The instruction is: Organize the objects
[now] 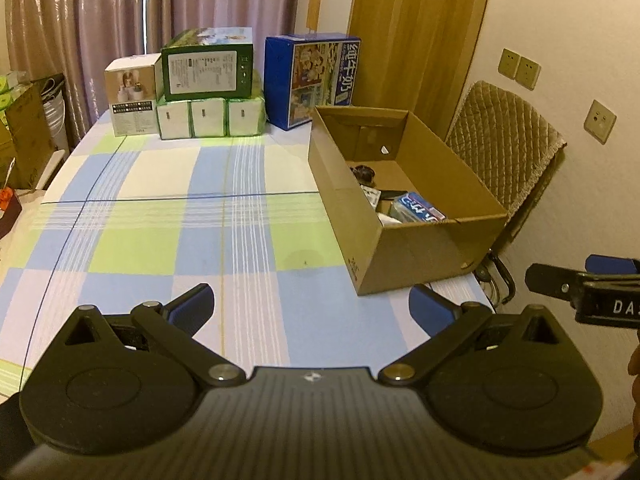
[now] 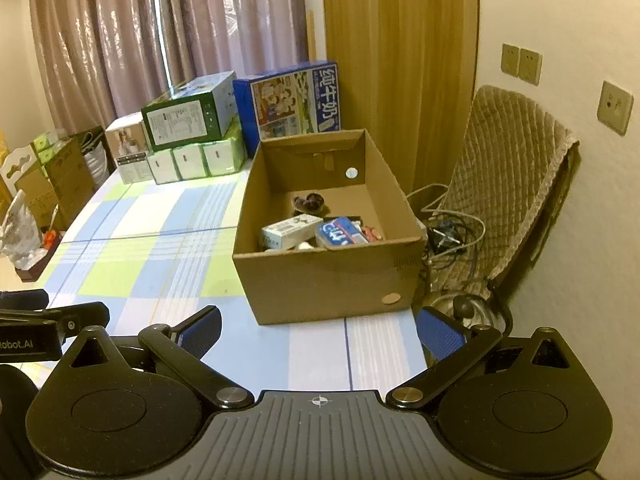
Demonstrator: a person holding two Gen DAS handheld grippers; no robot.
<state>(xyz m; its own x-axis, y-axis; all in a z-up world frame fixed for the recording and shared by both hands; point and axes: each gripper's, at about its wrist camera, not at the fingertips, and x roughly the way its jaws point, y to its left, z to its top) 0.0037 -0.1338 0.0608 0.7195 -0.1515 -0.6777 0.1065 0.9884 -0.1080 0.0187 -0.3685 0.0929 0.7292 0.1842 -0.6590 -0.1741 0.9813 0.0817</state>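
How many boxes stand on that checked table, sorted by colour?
Brown open cardboard box: 1
Blue milk carton box: 1
Green box: 1
White box with photo: 1
Total: 4, not counting the white-and-green tissue packs.

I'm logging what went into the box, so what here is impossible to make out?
- Cardboard box contents, left wrist view: near wall hides most; only the blue packet shows.
- Dark item at the box's back, right wrist view: too small and blurred.
- Right hand-held gripper, left wrist view: cut off by the right edge.
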